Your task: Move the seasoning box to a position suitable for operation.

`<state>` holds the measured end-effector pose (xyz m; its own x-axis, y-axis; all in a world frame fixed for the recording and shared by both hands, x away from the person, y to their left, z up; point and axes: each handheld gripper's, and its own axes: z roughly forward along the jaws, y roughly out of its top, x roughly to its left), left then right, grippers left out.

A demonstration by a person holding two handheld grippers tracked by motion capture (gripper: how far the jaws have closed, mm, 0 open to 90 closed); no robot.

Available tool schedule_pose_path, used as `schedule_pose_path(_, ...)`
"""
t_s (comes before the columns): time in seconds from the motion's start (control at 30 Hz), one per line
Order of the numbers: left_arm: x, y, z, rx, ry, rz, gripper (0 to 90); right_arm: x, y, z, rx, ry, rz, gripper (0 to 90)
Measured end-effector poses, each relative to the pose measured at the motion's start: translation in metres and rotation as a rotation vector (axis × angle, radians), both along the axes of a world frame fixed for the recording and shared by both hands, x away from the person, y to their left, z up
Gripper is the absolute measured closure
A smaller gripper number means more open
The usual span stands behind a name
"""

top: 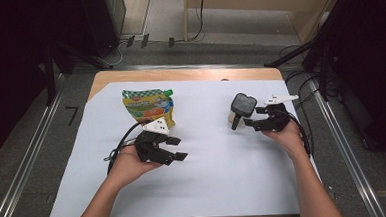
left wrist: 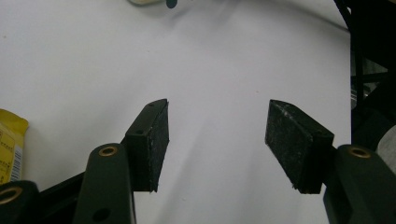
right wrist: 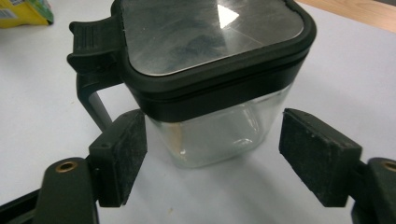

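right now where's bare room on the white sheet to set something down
Free: the wide near strip of the white sheet between the forearms, and the middle gap between the yellow-green snack pouch and the clear square black-lidded jar. Crowded: around the right tongs beside that jar.

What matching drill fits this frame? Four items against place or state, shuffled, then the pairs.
Column one:
1. snack pouch
2. glass jar
3. left hand-held gripper
4. right hand-held gripper

Column two:
A. jaws open over bare white sheet, nothing between them
B. clear body, black lid with metal-look top, side handle
C. lies on the left part of the sheet, yellow and green
D. jaws open on either side of the jar, pads not pressing it

Pairs: 1-C, 2-B, 3-A, 4-D
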<state>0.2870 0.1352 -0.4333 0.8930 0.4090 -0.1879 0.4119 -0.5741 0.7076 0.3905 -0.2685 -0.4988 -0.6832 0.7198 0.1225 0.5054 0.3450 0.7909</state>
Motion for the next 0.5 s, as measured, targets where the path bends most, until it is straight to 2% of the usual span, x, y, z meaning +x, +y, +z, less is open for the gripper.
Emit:
schedule_pose_path(0.03,-0.001,0.0,0.0,-0.001,0.004,0.004,40.5,0.003,0.001,-0.002,0.001,-0.018,0.018,21.1)
schedule_pose_path(0.23,-0.004,0.002,-0.003,0.011,0.008,0.009,40.5,0.009,0.004,-0.006,0.015,-0.036,0.036,16.2)
schedule_pose_path(0.27,-0.005,0.002,-0.003,0.009,0.01,0.012,40.5,0.011,0.007,-0.008,0.018,-0.046,0.034,14.8)
schedule_pose_path(0.5,-0.006,0.003,-0.005,0.014,0.016,0.013,40.4,0.011,0.018,-0.008,0.011,-0.038,-0.007,12.6)
